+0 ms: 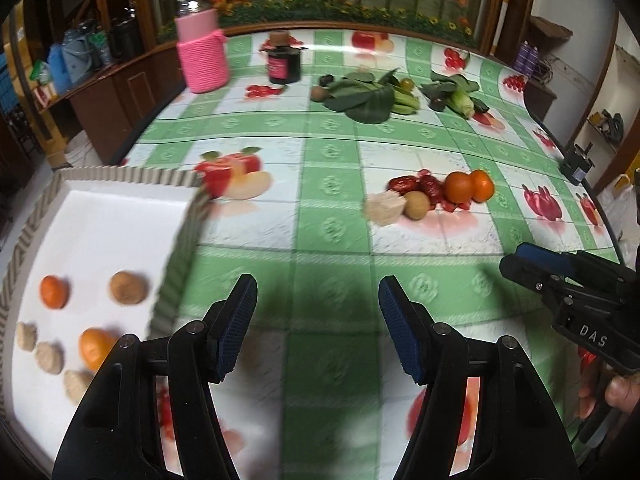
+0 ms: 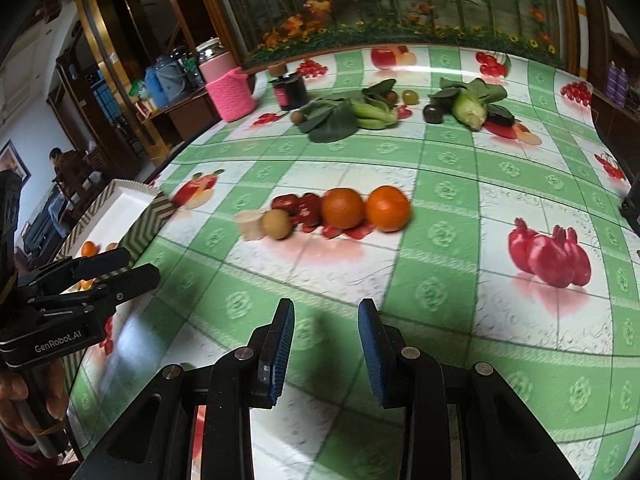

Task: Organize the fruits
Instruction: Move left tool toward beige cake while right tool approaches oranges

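Observation:
A loose row of fruit lies mid-table: two oranges (image 2: pixel 343 208) (image 1: pixel 460 186), red dates (image 2: pixel 298 206) (image 1: pixel 416 186), a brown round fruit (image 2: pixel 276 224) (image 1: pixel 416 205) and a beige chunk (image 2: pixel 250 226) (image 1: pixel 384 208). At the left, a white tray (image 1: pixel 132 174) (image 2: pixel 120 200) with a zigzag rim holds two small oranges (image 1: pixel 54 291), a brown fruit (image 1: pixel 127 287) and beige pieces (image 1: pixel 48 356). My left gripper (image 1: pixel 318 292) (image 2: pixel 138 266) hangs open and empty over the cloth beside the tray. My right gripper (image 2: pixel 326 312) (image 1: pixel 516 258) is narrowly open and empty, short of the fruit row.
At the back stand a pink knit-covered jar (image 1: pixel 202 56), a dark jar (image 1: pixel 284 65), leafy greens (image 1: pixel 364 94) and corn (image 1: pixel 460 100) with small dark fruits around. The green checked tablecloth (image 2: pixel 440 280) carries printed fruit pictures. The table edge curves at left and right.

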The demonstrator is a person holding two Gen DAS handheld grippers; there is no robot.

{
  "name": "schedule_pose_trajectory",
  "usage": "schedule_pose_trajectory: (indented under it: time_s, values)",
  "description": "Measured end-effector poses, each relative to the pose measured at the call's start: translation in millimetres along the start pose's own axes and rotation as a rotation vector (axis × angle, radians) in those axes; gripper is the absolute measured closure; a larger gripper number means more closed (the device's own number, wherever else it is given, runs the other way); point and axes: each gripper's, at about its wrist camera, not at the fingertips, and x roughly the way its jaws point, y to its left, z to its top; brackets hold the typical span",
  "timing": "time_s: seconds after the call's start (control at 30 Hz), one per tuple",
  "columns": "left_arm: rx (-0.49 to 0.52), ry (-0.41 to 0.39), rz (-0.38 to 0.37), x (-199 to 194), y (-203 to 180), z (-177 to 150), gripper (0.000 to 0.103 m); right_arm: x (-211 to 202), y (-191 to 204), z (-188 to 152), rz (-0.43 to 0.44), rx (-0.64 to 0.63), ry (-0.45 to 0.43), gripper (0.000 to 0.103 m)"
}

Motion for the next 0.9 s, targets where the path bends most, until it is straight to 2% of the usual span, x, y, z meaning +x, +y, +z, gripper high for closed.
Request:
schedule_pose_trajectory:
  time_s: [0.27, 0.7, 0.9]
  values:
    - [0.052, 0.069, -0.073, 46.2, -26.7, 26.3, 0.039, 8.3, -19.7, 15.9, -0.013, -0.013, 0.004, 0.071]
    - [0.079, 0.07, -0.034, 73.6, -30.5, 41.8, 0.039, 42.4, -38.1, 49.6, -0.051, -0.105, 0.043, 0.069]
    - [0.078, 0.051, -0.042, 76.2, -30.3, 43.7, 0.04, 52.4, -41.1, 57.4, -0.003, -0.102, 0.003, 0.069]
